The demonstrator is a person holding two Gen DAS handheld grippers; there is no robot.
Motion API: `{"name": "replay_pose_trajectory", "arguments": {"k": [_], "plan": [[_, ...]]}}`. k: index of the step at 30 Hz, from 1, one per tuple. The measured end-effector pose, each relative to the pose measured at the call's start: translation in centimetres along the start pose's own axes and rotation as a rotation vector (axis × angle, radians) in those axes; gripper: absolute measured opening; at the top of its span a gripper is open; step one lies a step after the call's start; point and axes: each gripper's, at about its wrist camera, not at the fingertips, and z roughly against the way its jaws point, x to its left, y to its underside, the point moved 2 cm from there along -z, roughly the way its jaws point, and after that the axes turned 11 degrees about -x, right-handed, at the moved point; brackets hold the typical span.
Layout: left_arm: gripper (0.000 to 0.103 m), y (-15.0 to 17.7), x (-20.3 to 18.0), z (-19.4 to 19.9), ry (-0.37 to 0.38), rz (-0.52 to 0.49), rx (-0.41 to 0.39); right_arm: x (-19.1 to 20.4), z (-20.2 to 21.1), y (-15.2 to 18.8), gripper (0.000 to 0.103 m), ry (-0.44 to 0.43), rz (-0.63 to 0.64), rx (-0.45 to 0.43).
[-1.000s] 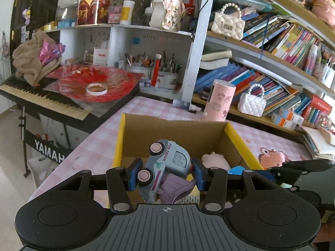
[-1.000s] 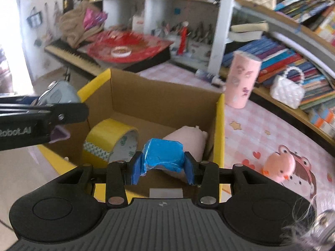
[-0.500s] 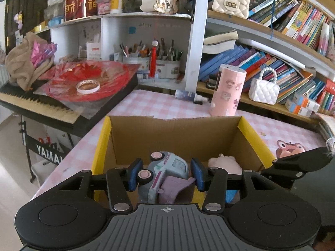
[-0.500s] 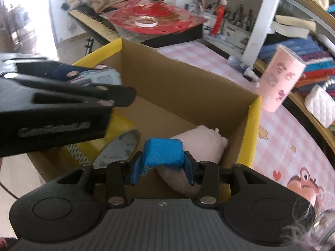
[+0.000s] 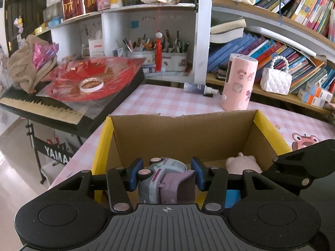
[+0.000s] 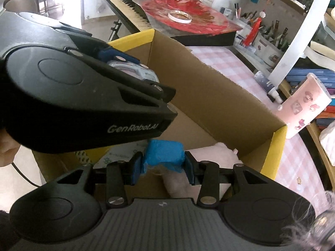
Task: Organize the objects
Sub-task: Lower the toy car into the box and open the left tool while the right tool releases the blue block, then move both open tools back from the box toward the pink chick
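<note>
My left gripper (image 5: 166,173) is shut on a grey-blue toy truck (image 5: 165,177) with pink wheels, held inside the open cardboard box (image 5: 184,133) with yellow flaps. My right gripper (image 6: 162,164) is shut on a blue block (image 6: 164,153), also over the box. The left gripper (image 6: 134,71) crosses the right wrist view with the truck (image 6: 134,70) between its fingers. A pink plush (image 5: 244,163) lies in the box's right part; it also shows under the blue block in the right wrist view (image 6: 211,156). A tape roll in the box is mostly hidden.
The box (image 6: 230,100) sits on a pink checked table (image 5: 167,100). A pink cylinder (image 5: 238,85) and a small spray bottle (image 5: 199,87) stand behind it. A keyboard (image 5: 41,108) with a red disc lies to the left. Bookshelves (image 5: 272,48) rise behind.
Both grippers have moved forward and lower into the box with their objects still held. The left gripper now covers more of the right wrist view.
</note>
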Motion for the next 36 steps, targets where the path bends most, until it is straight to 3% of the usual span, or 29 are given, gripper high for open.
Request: {"name": "replay_pose_trajectory", "arguments": {"k": [7,11,20,29,36], "plan": [[0.054,0.4,0.6,0.5,-0.011,0.039,-0.011,0.2,0.2,0.0,0.044,-0.005,-0.028,-0.023],[0.06,0.7,0.7,1.5,-0.012,0.041,-0.03,0.2,0.9,0.0,0.056,0.019,-0.058,-0.056],[0.073,0.2,1.1,5.3,-0.005,0.056,-0.129,0.3,3.2,0.3,0.06,0.091,-0.15,-0.119],[0.08,0.1,1.8,10.1,-0.014,0.07,-0.223,0.6,7.3,0.5,0.061,0.237,-0.237,-0.225],[0.085,1.4,2.8,13.1,-0.031,0.092,-0.238,1.4,10.6,1.7,0.063,0.369,-0.329,-0.297]]}}
